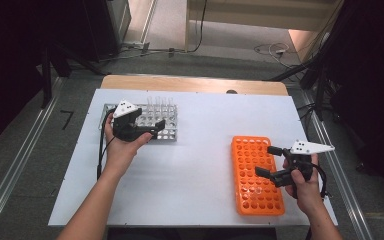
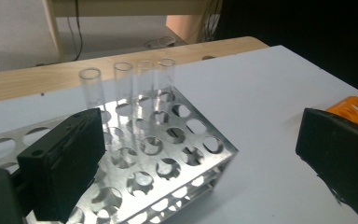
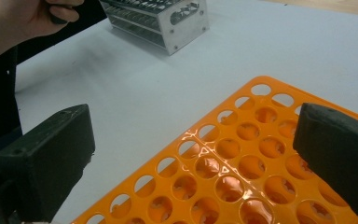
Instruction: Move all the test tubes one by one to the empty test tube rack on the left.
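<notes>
The left gripper (image 1: 152, 131) hangs over the near right part of the metal rack (image 1: 167, 131), jaws spread wide with nothing between them. Four clear test tubes (image 2: 123, 81) stand upright in the rack's far row, at about twelve o'clock from the jaws in the left gripper view. The work in hand looks like moving tubes from this rack to the orange rack (image 1: 256, 175), which sits at roughly four o'clock from the metal one on the white table (image 1: 200, 120).

The main risk is the approach. The tubes stand close together, so a wide jaw coming in at an angle could knock a neighbour or tilt it in its hole. Glass is slick, too: a grip set too high or too light could let a tube slide out on the way across. Whether the orange rack already holds any tubes is hard to tell; its holes look empty from the right gripper view.

The left hand (image 1: 122, 145) wraps its gripper from below, forearm entering from six o'clock, jaws pointing toward three o'clock and roughly level. The right gripper (image 1: 265, 161) also stands wide and empty above the orange rack's right side, pointing toward nine o'clock, with the right hand (image 1: 302, 182) at the table's near right edge.
</notes>
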Tool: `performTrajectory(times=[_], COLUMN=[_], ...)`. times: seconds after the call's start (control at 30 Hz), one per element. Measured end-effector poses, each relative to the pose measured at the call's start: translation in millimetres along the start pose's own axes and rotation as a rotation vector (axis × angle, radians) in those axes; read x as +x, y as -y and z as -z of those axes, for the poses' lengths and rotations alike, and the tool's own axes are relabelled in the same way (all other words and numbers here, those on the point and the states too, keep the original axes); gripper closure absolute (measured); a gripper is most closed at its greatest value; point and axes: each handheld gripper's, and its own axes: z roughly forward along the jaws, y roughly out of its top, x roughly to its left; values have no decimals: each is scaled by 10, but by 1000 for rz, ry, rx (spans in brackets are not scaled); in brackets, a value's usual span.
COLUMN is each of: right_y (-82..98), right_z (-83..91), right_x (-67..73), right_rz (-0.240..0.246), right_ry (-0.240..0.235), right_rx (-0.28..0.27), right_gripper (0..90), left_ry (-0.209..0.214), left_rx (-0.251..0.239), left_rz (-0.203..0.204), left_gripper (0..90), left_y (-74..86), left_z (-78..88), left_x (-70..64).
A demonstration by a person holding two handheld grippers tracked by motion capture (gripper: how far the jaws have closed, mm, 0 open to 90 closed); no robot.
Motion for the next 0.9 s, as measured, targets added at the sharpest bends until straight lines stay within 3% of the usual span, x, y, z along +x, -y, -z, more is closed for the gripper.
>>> performTrajectory(times=[0.2, 0.47, 0.9], right_y=[-4, 7, 215], right_z=[18, 1, 129], right_x=[34, 116, 355], right_rz=[21, 57, 102], right_ry=[-41, -118, -231], right_rx=[0, 15, 70], right_gripper=[0, 0, 60], left_ry=[48, 106, 162], left_rx=[-24, -16, 16], left_rz=[-12, -46, -69], left_gripper=[0, 0, 0], left_y=[82, 209, 317], left_z=[141, 276, 249], left_x=[-162, -379, -583])
